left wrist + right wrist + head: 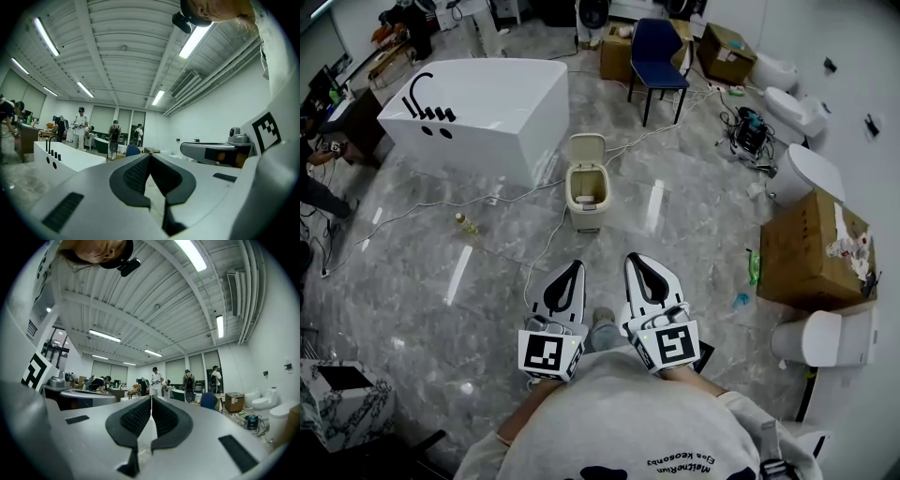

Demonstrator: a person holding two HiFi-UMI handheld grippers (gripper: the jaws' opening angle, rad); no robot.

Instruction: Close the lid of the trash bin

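Observation:
A cream trash bin [585, 190] stands on the grey marble floor ahead of me, its lid [587, 149] tipped up and back, the inside showing. Both grippers are held level in front of my chest, well short of the bin. The left gripper [575, 266] is shut with nothing between its jaws, and the right gripper [637, 258] beside it is shut and empty too. In the left gripper view the shut left gripper [150, 155] points across the room; the right gripper view shows the right gripper [151, 397] the same way. The bin is hidden in both gripper views.
A white bathtub [478, 105] stands left of the bin, a blue chair [658, 58] behind it. A small bottle [466, 223] and cables lie on the floor at left. Cardboard boxes [811, 248] and toilets [825, 337] line the right side. People stand far off.

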